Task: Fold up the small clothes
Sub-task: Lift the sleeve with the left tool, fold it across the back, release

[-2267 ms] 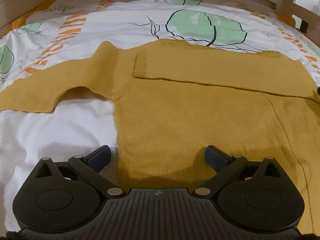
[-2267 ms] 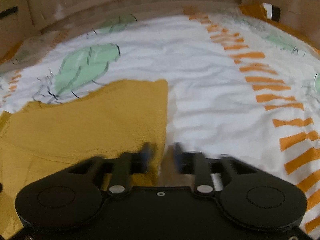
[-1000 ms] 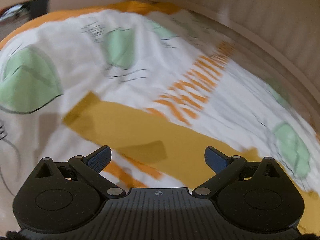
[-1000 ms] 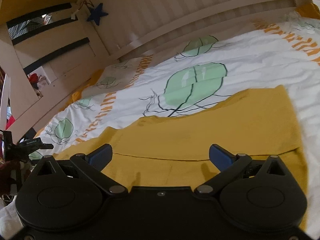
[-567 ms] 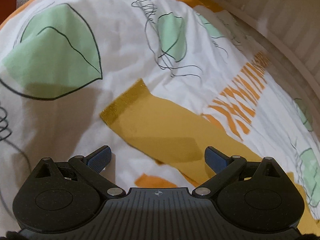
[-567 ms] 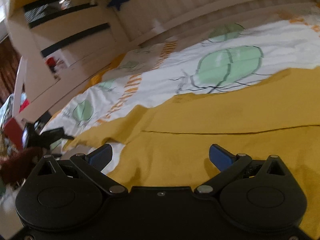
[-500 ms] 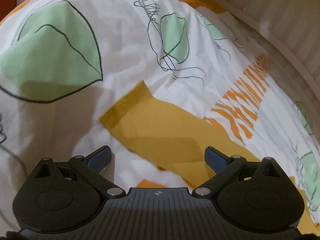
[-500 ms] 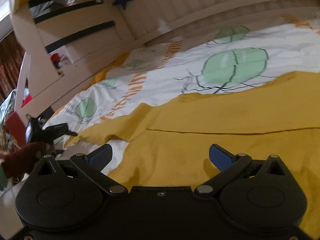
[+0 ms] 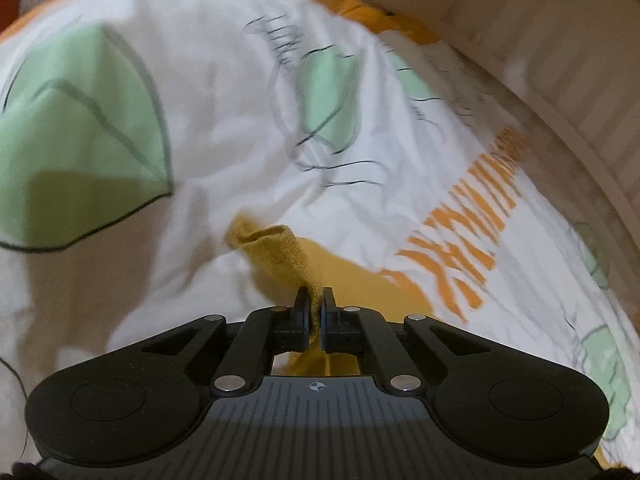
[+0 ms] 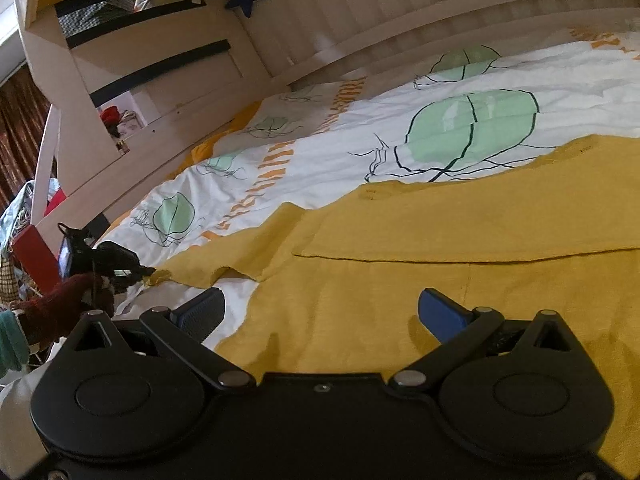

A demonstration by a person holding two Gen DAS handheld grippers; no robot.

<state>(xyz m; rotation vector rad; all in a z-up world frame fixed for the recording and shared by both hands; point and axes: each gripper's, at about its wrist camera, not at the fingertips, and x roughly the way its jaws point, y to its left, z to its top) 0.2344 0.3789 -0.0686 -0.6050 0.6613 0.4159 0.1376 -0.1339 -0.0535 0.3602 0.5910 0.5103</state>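
Now, with the left gripper (image 9: 315,300) just clamped on the sleeve cuff (image 9: 276,246) of the yellow sweater (image 10: 460,256) lying flat on the bedsheet (image 10: 480,76), lift the cuff clear and carry it across the body, keeping the open, empty right gripper (image 10: 320,312) low over the hem.

No readable text, label, brand or number shows in either view.

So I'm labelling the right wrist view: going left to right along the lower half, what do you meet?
Person's gloved hand → left gripper pinching the sleeve cuff → outstretched sleeve → sweater body, with the right gripper open over its near edge.
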